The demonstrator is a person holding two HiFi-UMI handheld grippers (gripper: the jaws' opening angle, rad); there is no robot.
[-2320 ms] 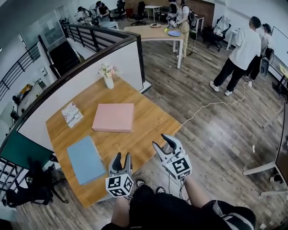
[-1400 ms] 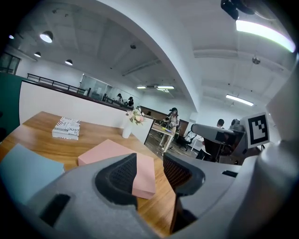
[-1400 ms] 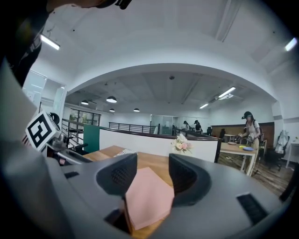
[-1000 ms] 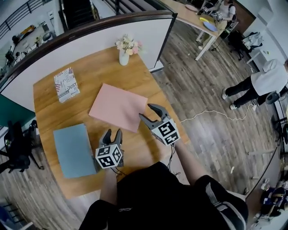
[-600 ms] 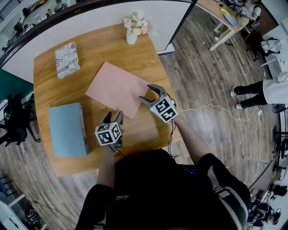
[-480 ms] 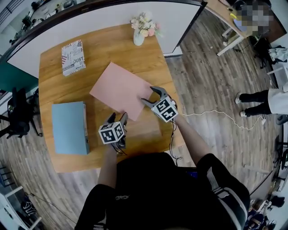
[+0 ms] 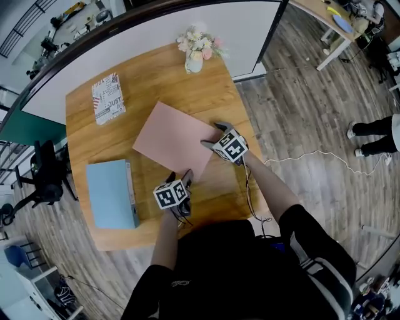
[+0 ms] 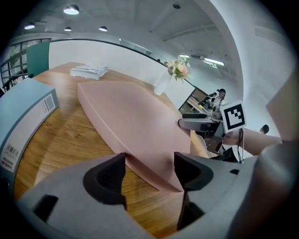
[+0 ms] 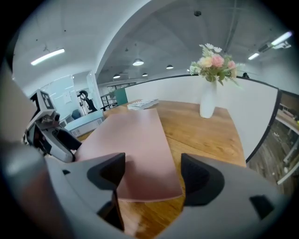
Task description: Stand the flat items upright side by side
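Observation:
A flat pink box [image 7: 174,137] lies on the wooden table [image 7: 150,81], turned at an angle. My left gripper [image 7: 180,176] hangs low at its near corner; in the left gripper view the gripper [image 8: 149,163] has that corner of the pink box [image 8: 135,126] between its jaws, untouched. My right gripper [image 7: 212,134] is at the box's right corner, and the right gripper view shows the gripper [image 9: 152,175] straddling the pink box's [image 9: 135,149] near edge without pressing it. Both jaws have just been opening and stand open. A blue binder [image 7: 111,194] lies flat at the left, a patterned book [image 7: 107,99] at the back left.
A white vase of flowers [image 7: 197,47] stands at the table's back edge against the white partition [image 7: 206,19]. The table's right edge drops to wooden floor with a white cable [image 7: 312,156]. A person's legs [image 7: 375,134] show at the far right. A black chair [image 7: 44,178] stands left of the table.
Both grippers have come down toward the pink box, and their jaws stand wider than before. The right one now sits at the box's right corner, the left at its near corner.

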